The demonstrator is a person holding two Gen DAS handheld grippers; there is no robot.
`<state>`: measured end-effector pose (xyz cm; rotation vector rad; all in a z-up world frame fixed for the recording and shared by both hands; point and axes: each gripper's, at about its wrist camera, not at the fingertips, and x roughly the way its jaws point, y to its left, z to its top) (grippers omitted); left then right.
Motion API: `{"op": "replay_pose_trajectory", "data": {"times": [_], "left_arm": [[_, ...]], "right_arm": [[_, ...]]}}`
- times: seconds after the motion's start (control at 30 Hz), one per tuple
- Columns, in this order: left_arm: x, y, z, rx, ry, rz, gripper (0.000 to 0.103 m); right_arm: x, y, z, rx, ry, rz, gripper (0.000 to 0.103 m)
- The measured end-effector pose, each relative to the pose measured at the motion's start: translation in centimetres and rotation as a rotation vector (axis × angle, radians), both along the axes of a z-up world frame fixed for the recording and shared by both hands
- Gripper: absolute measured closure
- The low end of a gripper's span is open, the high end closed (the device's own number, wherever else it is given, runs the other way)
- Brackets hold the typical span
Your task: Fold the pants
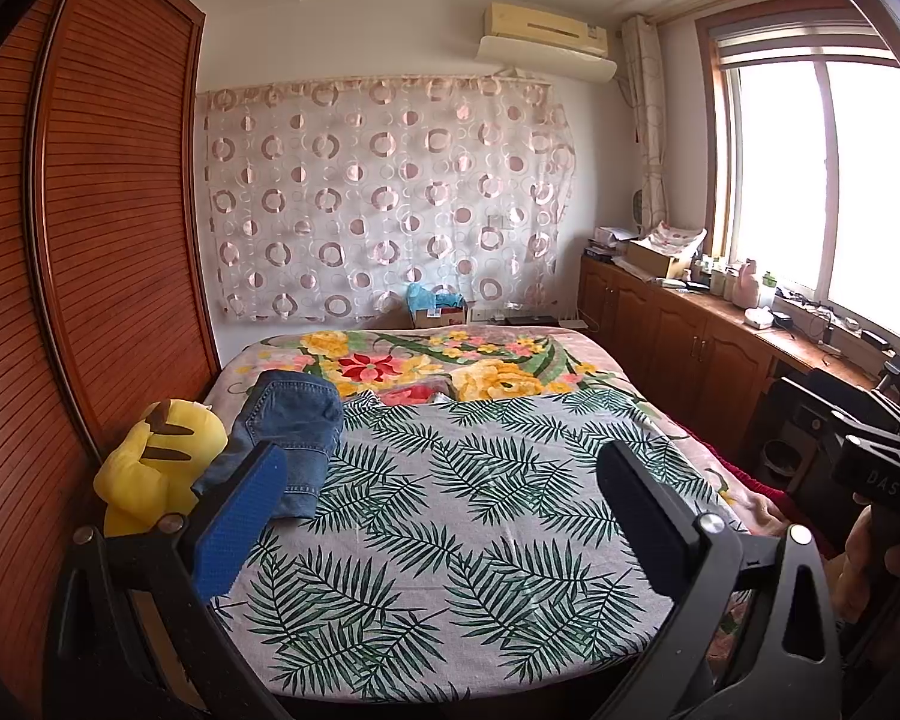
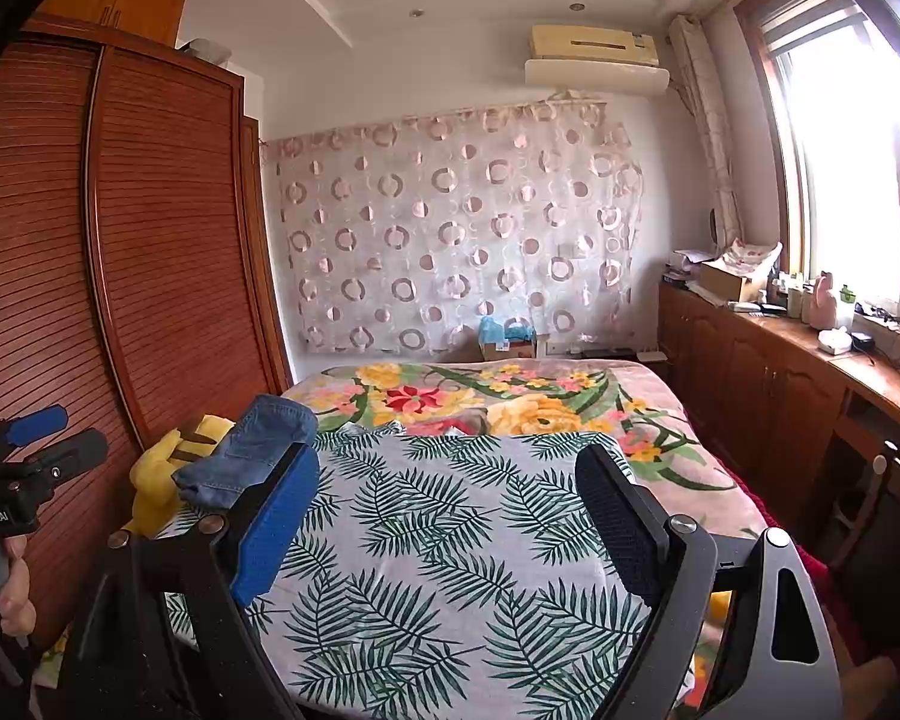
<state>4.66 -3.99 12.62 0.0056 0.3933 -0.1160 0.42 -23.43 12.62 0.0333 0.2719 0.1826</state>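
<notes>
Hovering wide, empty: left tongs, right tongs; folded jeans at leaf-print sheet left edge, seemingly touching yellow plush.

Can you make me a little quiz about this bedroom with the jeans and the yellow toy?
1. True or false: the jeans lie spread flat in the middle of the leaf-print sheet.
2. What sits right beside the jeans, next to the wardrobe?
A. a pillow
B. a yellow plush toy
C. a basket
3. Fill in: the left gripper and the right gripper both have their fingers ____ and hold nothing.

Key:
1. False. They lie bunched at the left side of the bed.
2. B
3. open
</notes>
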Motion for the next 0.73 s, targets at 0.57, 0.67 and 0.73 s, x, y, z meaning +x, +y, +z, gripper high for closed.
{"op": "replay_pose_trajectory", "data": {"times": [0.57, 0.67, 0.73], "left_arm": [[-0.24, -0.13, -0.26, -0.003, -0.008, -0.006, 0.0], [-0.28, -0.16, -0.24, -0.003, -0.009, -0.006, 0.0], [-0.28, -0.17, -0.26, -0.003, -0.007, -0.007, 0.0]], "right_arm": [[-0.21, 0.24, -0.07, 0.002, -0.001, -0.006, 0.014], [-0.21, 0.25, -0.06, 0.002, -0.001, -0.008, 0.014], [-0.22, 0.26, -0.04, 0.003, -0.001, -0.006, 0.014]]}}
